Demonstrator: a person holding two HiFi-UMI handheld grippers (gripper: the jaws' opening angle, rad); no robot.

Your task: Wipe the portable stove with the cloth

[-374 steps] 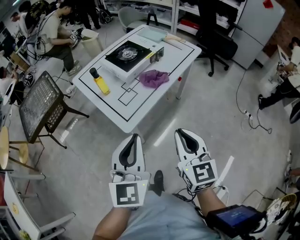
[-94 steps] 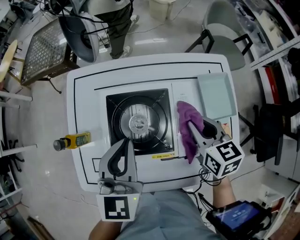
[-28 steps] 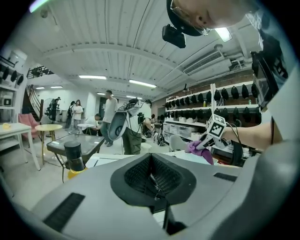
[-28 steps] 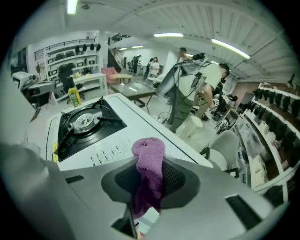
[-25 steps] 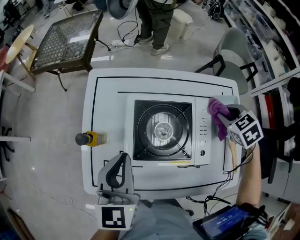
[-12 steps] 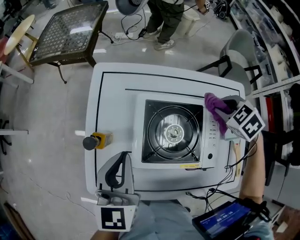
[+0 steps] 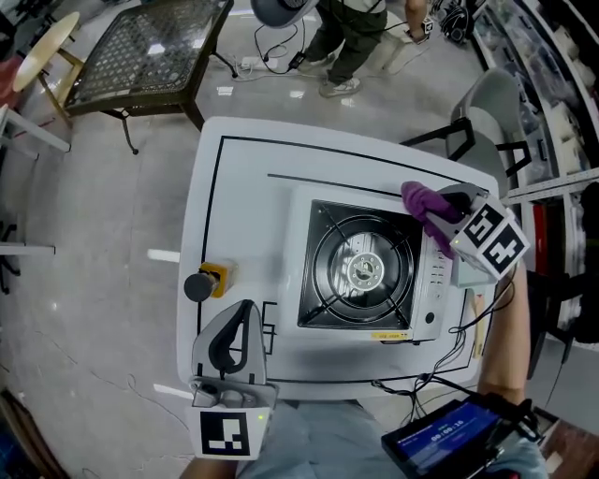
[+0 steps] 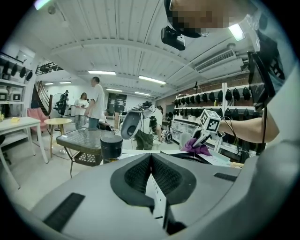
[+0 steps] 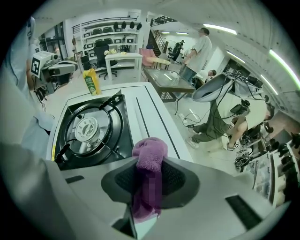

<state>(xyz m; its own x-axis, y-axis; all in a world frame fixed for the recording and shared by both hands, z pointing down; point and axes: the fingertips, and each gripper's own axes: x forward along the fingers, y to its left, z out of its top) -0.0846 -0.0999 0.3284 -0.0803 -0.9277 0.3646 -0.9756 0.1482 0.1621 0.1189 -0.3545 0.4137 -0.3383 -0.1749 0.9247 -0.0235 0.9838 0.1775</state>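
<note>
The right gripper (image 7: 440, 211) is clamping its fingers on the purple cloth (image 7: 421, 199), which is bunching out past the fingertips and hanging over the far right corner of the portable stove (image 7: 323, 281). Whether the cloth is actually pressing on the metal is not showing clearly. The stove is sitting toward the right side of the white surface (image 7: 243, 187), inside black lines marked on it, with its white control strip running along the right side beneath the gripper's marker cube. Just beside the cloth, the black pan-support prongs (image 7: 409, 245) are rising around the round burner (image 7: 364, 270), standing between the cloth and the middle of the stove top. A yellow bottle with a black cap (image 7: 204, 283) is standing upright to the left, well apart from the stove. The left gripper (image 7: 247, 307) is hovering over the near left edge of the surface, near the stove's near left corner, with its fingers pressed together and holding nothing. A pale board (image 7: 465, 272) is lying to the right of the stove, partly under the right gripper. Beyond the surface, a glass-topped side table (image 7: 140, 47) is standing on the floor, a person (image 7: 356, 28) is standing by the far edge, and a grey chair (image 7: 496, 103) is sitting at the far right.
</note>
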